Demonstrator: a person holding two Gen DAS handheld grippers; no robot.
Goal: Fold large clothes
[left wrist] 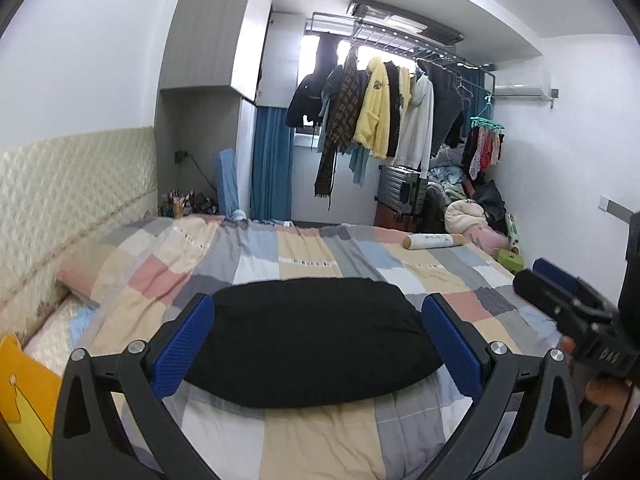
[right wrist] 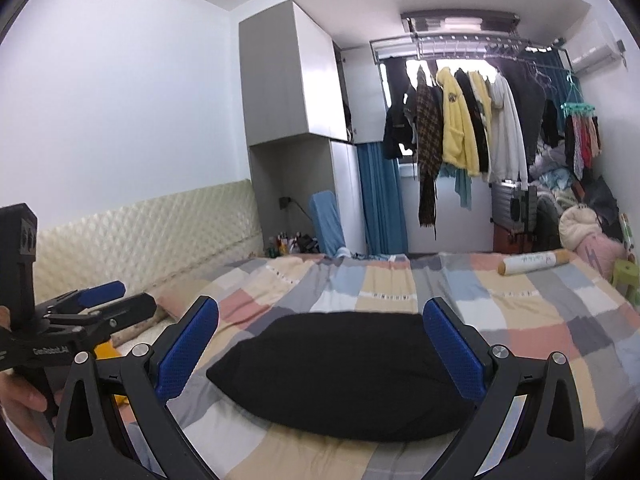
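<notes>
Left wrist view: my left gripper (left wrist: pixel 316 344) hangs over the bed (left wrist: pixel 312 444), blue pads (left wrist: pixel 186 344) spread wide and holding nothing; the black garment (left wrist: pixel 308 340), already folded into a compact bundle, lies flat on the patchwork quilt (left wrist: pixel 304 256) directly ahead, filling the gap between the fingers but not touched by them as far as I can tell; off to the right edge my right gripper (left wrist: pixel 560 280) shows side-on, blurred, with my hand (left wrist: pixel 604 396) below it.

Right wrist view: my right gripper (right wrist: pixel 320 348) is likewise released, pads (right wrist: pixel 456 352) well apart, nothing gripped; the same garment (right wrist: pixel 340 376) sits ahead and between the fingers, its near edge low in frame; the left gripper (right wrist: pixel 104 300) appears at far left, fingers parted, gripped by my hand (right wrist: pixel 20 396).

Beyond both grippers: a rolled paper tube (right wrist: pixel 532 262) lies on the quilt far ahead and to the right, well apart from the garment; a padded headboard (right wrist: pixel 140 232) runs along the left; hanging clothes (right wrist: pixel 460 128) on a rack fill the far window; a wardrobe (right wrist: pixel 296 80) stands far ahead to the left; a heap of laundry (right wrist: pixel 580 220) sits far right.
</notes>
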